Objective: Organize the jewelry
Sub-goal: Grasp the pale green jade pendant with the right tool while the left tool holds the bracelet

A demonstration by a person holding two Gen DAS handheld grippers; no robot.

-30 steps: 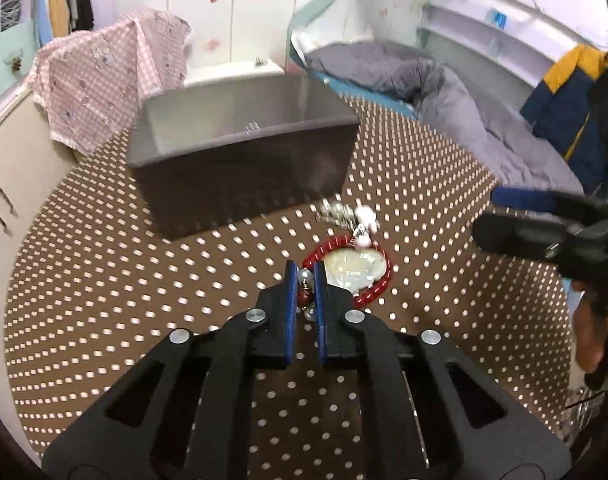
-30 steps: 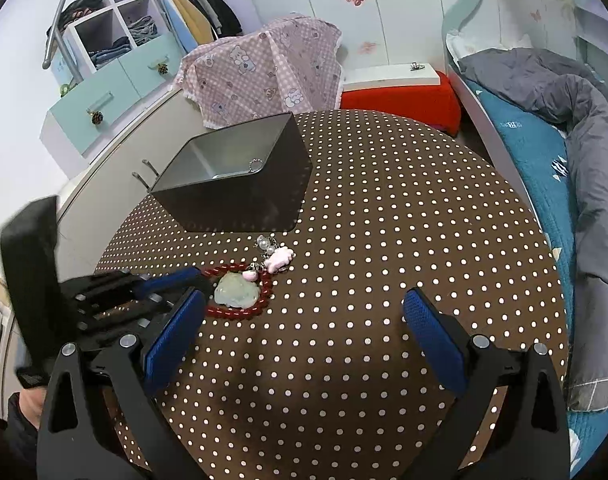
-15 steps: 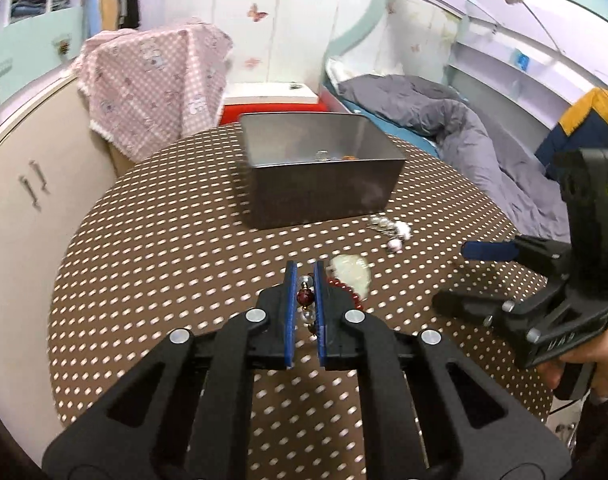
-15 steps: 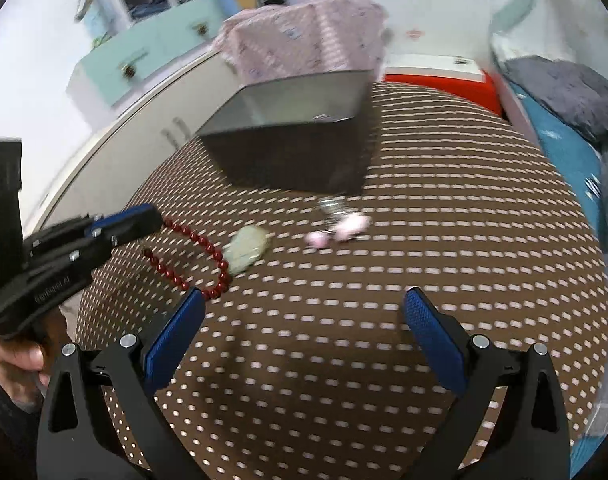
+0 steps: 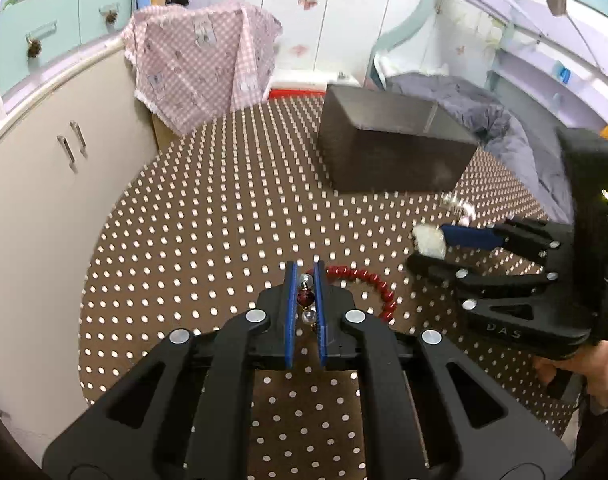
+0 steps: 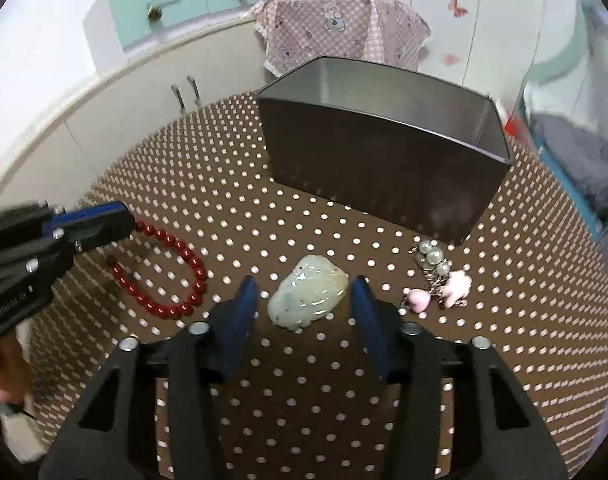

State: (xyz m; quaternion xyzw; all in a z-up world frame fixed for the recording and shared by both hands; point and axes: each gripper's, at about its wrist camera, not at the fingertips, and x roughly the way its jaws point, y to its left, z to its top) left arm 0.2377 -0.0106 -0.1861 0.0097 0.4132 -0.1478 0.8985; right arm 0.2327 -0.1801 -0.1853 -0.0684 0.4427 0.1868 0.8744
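Two grips underway: left gripper (image 5: 304, 300) pinching red bead bracelet (image 6: 172, 272) at lower centre; right gripper (image 6: 304, 312) closing around pale jade pendant (image 6: 309, 294), pads not yet touching. Next, probably: finish pinch, lift both toward dark box (image 6: 383, 168), upper centre.

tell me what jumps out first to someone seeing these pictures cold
The brown polka-dot tablecloth fills both views. On it, the right gripper is closing around a pale green jade stone, pads not yet touching, in front of a dark metal box. To the stone's left, the left gripper pinches a red bead bracelet; pink and pearl charms lie to its right.
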